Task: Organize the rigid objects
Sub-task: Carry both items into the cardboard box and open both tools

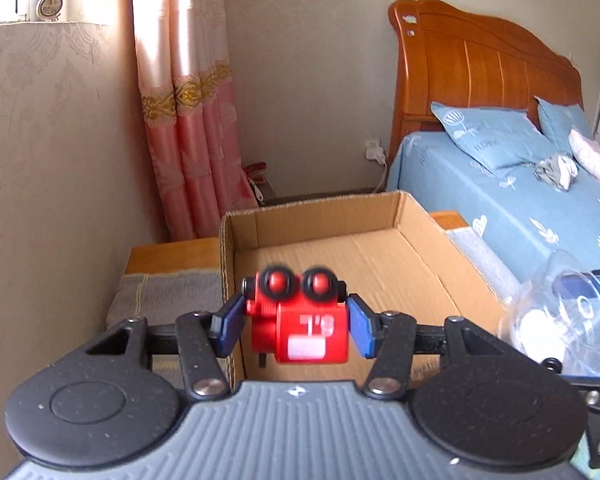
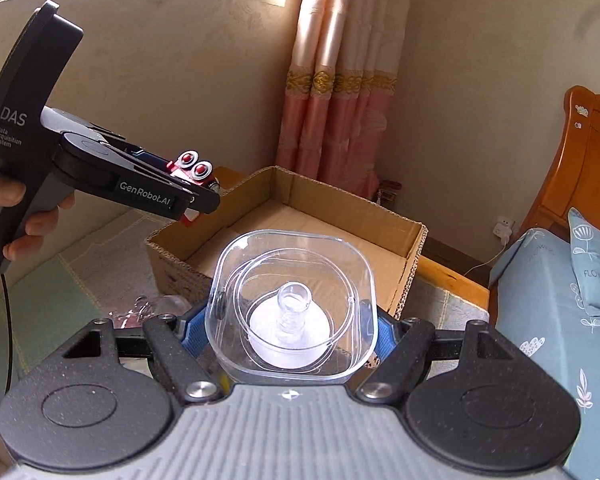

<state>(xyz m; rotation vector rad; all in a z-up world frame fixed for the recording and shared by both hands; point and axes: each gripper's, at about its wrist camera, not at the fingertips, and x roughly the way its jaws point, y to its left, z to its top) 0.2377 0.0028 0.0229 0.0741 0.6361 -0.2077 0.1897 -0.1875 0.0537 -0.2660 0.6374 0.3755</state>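
My left gripper point(image 1: 296, 326) is shut on a red toy robot point(image 1: 300, 318) with two round red eyes, and holds it in the air over the near edge of an open cardboard box point(image 1: 416, 216). In the right wrist view the left gripper point(image 2: 198, 196) with the toy robot point(image 2: 192, 172) hangs above the box's left corner point(image 2: 168, 256). My right gripper point(image 2: 290, 330) is shut on a clear plastic container point(image 2: 292, 308) with a white base inside, held just before the box. The container also shows in the left wrist view point(image 1: 560, 316).
The box stands on a low wooden platform with a grey mat point(image 1: 164, 296). A bed with blue bedding point(image 1: 512, 200) and a wooden headboard point(image 1: 472, 64) lies to the right. A pink curtain point(image 1: 188, 120) and a beige wall point(image 1: 40, 184) stand at the left. Small clear items point(image 2: 148, 308) lie left of the box.
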